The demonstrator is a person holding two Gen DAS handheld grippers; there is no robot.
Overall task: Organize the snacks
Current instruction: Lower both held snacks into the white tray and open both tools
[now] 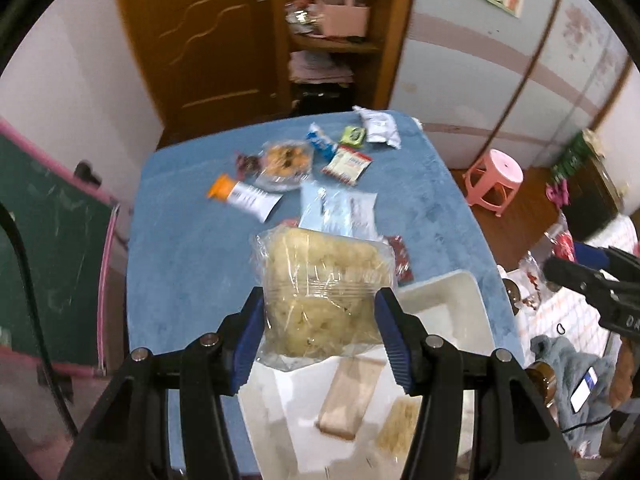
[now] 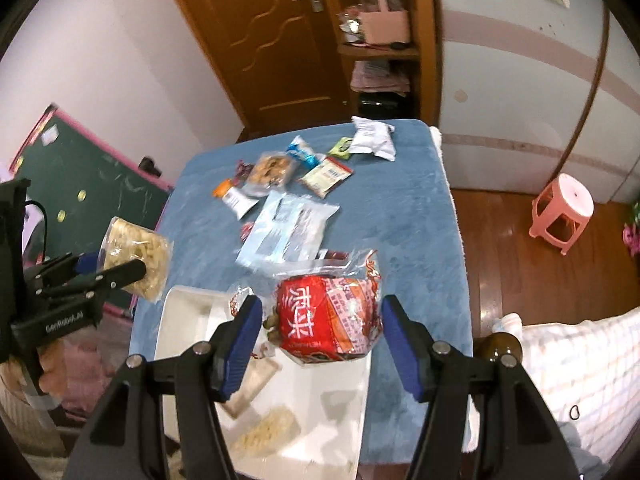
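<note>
My left gripper (image 1: 320, 300) is shut on a clear bag of pale yellow crisps (image 1: 320, 264) and holds it in the air over the near end of a white tray (image 1: 440, 288). The right wrist view shows this gripper (image 2: 116, 264) and its bag (image 2: 140, 240) at the left, beyond the table's edge. My right gripper (image 2: 320, 308) is shut on a red packet with white characters (image 2: 320, 320), lifted above the white tray (image 2: 180, 312). In the tray lie two pale wrapped snacks (image 1: 348, 396) (image 1: 400, 428).
Several loose snacks lie on the blue table cover (image 1: 192, 240): a light blue bag (image 1: 340, 212), an orange and white packet (image 1: 244, 196), a clear cookie tray (image 1: 284, 160), a white packet (image 1: 378, 126). A pink stool (image 1: 496, 180) stands right, a green chalkboard (image 1: 52, 240) left.
</note>
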